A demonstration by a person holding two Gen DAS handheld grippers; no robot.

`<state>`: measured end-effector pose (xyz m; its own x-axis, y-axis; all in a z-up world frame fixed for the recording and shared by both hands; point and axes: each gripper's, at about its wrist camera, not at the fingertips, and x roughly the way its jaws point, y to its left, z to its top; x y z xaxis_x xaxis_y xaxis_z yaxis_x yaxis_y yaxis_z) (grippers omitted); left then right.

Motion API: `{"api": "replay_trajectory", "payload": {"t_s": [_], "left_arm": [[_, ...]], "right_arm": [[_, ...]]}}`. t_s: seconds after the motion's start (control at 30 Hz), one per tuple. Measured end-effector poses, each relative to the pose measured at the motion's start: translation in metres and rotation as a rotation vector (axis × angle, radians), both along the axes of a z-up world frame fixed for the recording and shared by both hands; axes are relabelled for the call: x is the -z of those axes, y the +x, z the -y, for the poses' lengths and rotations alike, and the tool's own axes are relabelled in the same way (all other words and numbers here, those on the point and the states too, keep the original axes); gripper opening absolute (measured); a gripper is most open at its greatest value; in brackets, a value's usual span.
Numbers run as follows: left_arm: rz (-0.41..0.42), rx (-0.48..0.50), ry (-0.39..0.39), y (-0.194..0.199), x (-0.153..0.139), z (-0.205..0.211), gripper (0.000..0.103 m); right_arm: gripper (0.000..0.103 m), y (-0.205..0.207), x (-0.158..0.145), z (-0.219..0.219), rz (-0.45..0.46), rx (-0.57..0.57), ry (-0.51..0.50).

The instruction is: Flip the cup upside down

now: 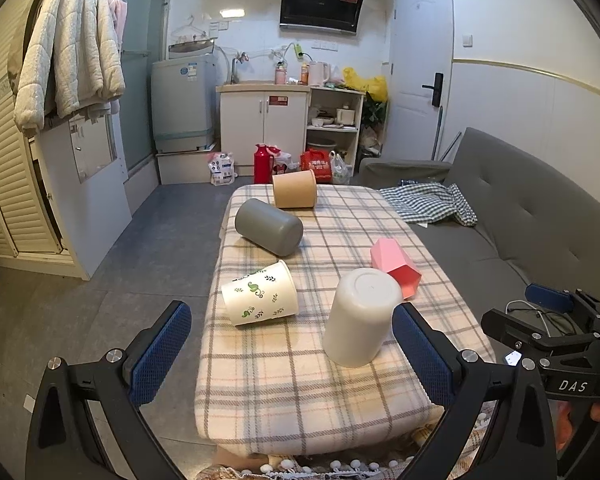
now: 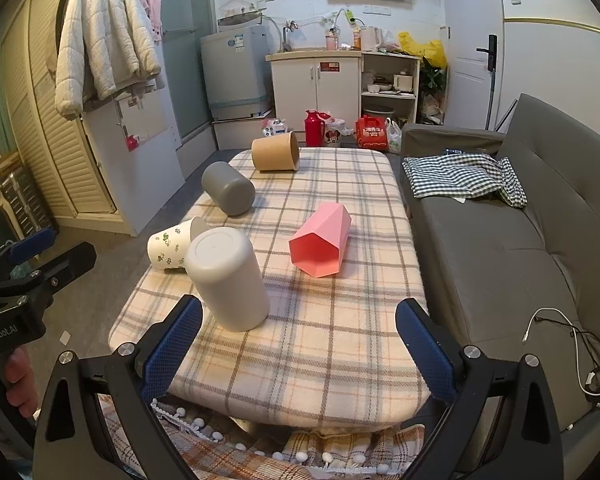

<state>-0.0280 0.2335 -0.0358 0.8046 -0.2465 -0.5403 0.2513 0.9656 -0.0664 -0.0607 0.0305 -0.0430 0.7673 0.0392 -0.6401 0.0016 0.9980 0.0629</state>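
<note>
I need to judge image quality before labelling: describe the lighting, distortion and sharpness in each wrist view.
Left wrist view: even indoor light, soft shadows under the white cup and gray cup; strong fisheye bending at the sofa; black corners; cups sharp. Right wrist view: same soft light, the pink cup crisp, wardrobe lines bowed, dark vignette.

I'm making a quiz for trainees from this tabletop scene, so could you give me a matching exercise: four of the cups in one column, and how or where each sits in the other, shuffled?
Cups:
1. white cup
2. pink cup
3. brown cup
4. grey cup

Places or states:
A. on its side at the table's far end
B. upside down, nearest the grippers
C. on its side, mouth toward the cameras
D. on its side near the left edge, base toward the cameras

Pairs: 1-B, 2-C, 3-A, 4-D
</note>
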Motion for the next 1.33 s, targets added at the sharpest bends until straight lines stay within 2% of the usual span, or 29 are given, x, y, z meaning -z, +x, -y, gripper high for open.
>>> {"api": "replay_trajectory", "payload": {"t_s": [1.33], "left_arm": [[-0.002, 0.005, -0.004, -0.0047, 0.0028, 0.0017, 0.103]], "right_arm": [[0.098, -0.0019, 0.0071, 0.0009, -0.012, -0.002, -0.002]]}}
